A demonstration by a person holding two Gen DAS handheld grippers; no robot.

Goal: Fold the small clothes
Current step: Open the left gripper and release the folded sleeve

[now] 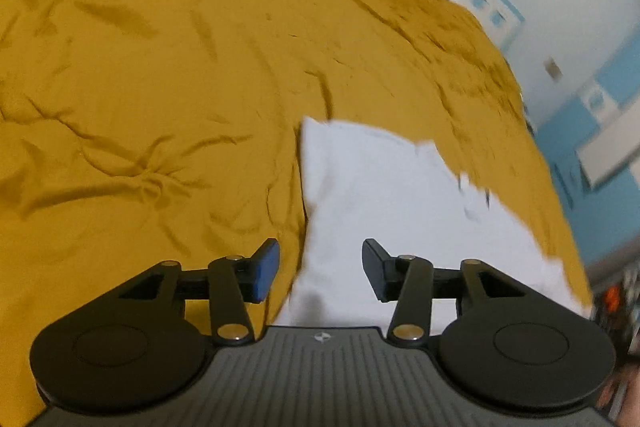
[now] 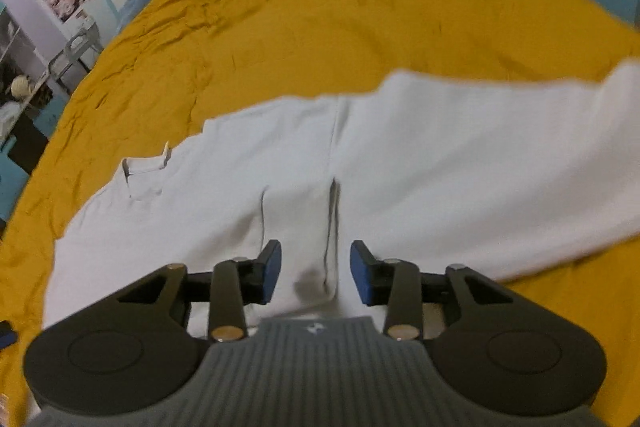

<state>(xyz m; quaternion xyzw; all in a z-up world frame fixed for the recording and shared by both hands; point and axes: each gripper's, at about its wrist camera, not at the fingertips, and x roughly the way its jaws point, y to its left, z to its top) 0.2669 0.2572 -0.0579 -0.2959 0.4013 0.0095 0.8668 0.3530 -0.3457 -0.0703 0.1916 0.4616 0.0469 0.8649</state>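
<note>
The left gripper point(image 1: 320, 269) hovers with its jaws spread wide and nothing between them; its blue-padded fingers point(image 1: 266, 271) grip nothing. Below and ahead of it lies the white garment point(image 1: 400, 211), spread on a wrinkled mustard-yellow bedspread point(image 1: 160, 67). In the left wrist view the garment fills the near right part of the scene, its left edge running away from the gripper toward a far corner, with the bare yellow cloth to the left of it.

The right gripper point(image 2: 316, 275) is likewise wide open and holds nothing. It hangs over the near middle of the white garment point(image 2: 440, 167), which in this view stretches across the bedspread point(image 2: 360, 7) from left to right. A seam or fold line in the fabric runs away from the gap between the pads. A small white tag point(image 2: 146, 163) stands up at the garment's far left part. Whether either gripper's fingertips touch the fabric cannot be told. The garment's right end looks blurred.
</note>
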